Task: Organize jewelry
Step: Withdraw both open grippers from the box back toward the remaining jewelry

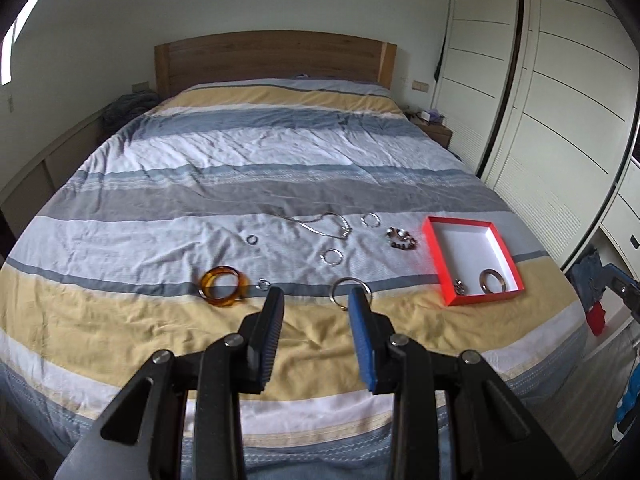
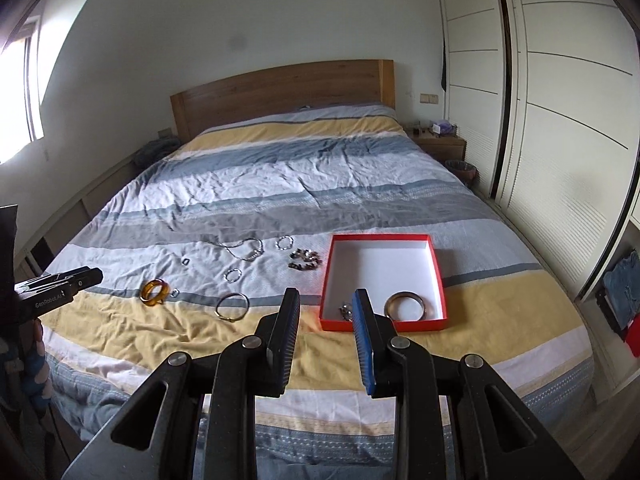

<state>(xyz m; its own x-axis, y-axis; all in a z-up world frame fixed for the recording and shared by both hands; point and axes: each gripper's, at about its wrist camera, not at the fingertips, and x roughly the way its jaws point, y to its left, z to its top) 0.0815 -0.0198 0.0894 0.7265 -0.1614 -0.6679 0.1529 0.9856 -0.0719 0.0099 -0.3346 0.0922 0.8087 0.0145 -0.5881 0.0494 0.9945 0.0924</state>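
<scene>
A: How are the left tongs point(image 1: 316, 300) and the right tongs point(image 2: 326, 302) seen?

B: Both are held partly open, and nothing is held in them.

A: What is found just past the left tongs?

B: A thin round metal bangle point(image 1: 351, 289) is seen lying flat on the striped bed cover point(image 1: 200, 200), just above the tips. The left tongs are judged nearer.

A: And the open red cardboard box point(image 1: 436, 260)?

B: It is placed to the right. A wide metal bangle point(image 1: 493, 281) is already kept inside.
</scene>
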